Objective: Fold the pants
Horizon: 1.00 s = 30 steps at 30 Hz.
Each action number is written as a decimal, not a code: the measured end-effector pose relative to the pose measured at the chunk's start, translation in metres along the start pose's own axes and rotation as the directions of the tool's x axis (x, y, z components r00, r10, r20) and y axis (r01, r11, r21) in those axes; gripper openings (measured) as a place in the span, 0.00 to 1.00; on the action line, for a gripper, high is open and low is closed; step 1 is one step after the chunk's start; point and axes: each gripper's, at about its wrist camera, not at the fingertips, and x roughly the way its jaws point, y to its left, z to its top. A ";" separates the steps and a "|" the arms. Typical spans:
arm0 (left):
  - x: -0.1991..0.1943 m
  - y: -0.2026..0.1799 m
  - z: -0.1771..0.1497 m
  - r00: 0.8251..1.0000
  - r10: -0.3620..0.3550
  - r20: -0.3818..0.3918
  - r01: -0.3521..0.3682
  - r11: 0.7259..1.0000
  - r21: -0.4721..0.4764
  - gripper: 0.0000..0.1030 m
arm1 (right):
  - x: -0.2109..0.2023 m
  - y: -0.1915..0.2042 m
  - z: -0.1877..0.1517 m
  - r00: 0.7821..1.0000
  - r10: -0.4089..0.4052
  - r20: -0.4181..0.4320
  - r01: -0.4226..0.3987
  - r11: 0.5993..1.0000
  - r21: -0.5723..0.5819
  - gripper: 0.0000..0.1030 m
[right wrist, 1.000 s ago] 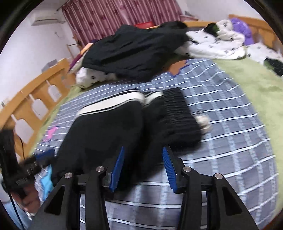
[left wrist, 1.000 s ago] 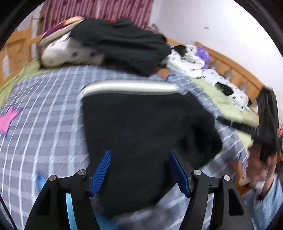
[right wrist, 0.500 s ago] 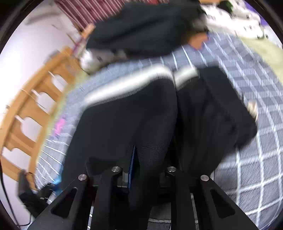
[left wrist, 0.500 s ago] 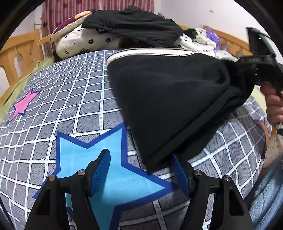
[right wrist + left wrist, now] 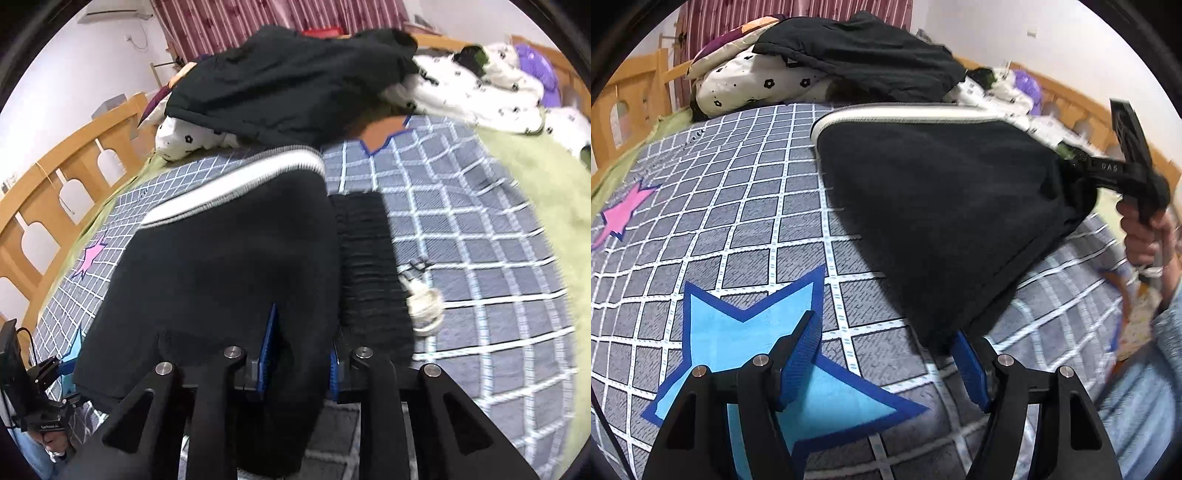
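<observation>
Pants, black with a white side stripe, fill the centre and right of the left wrist view, lying on a grey checked bedspread. In the right wrist view the pants take up the middle of the frame, with the ribbed waistband just right of centre and a pale drawstring lying beside it on the bedspread.

The right gripper sits at the bottom centre of its own view, its blue-padded fingers clamped on a fold of the black fabric, which bulges between them. In the left wrist view that same gripper appears at the right edge, pinching the cloth and holding that side of the pants lifted off the bed.

The left gripper is at the bottom of its view with fingers spread wide apart and nothing between them. It sits over a light blue star printed on the bedspread, and the lower corner of the pants hangs just by its right finger.

A heap of dark clothes rests on a white flowered pillow at the top of the frame, against a wooden bed rail.
</observation>
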 end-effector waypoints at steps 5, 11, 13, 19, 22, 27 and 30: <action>-0.004 -0.007 0.020 1.000 -0.021 0.018 0.021 1.000 -0.001 0.66 | -0.047 0.014 0.002 0.981 0.023 0.192 -0.014 0.999 -0.044 0.27; -0.009 -0.029 0.043 0.997 -0.045 0.059 0.042 0.998 0.054 0.64 | -0.014 0.049 0.010 0.996 0.057 0.064 -0.044 0.980 -0.193 0.25; -0.008 -0.028 0.041 0.997 -0.051 0.052 0.049 0.997 0.055 0.64 | -0.002 0.049 -0.008 1.000 0.023 -0.009 -0.024 0.969 -0.246 0.19; -0.018 -0.018 0.030 0.988 -0.139 0.071 0.140 0.990 -0.013 0.65 | -0.014 0.020 -0.037 0.996 0.070 -0.058 -0.082 0.966 -0.247 0.15; -0.019 -0.015 0.032 0.986 -0.145 0.077 0.148 0.989 -0.029 0.65 | -0.017 0.021 -0.042 0.998 0.021 -0.063 -0.038 0.956 -0.291 0.11; -0.011 -0.023 0.054 0.989 -0.091 0.118 0.094 0.995 -0.020 0.65 | -0.037 0.017 -0.031 0.999 0.031 0.023 -0.025 0.978 -0.209 0.08; 0.024 -0.025 0.053 0.998 -0.054 0.026 0.056 0.997 -0.056 0.64 | -0.033 0.023 -0.029 0.996 0.018 0.082 -0.002 0.982 -0.191 0.14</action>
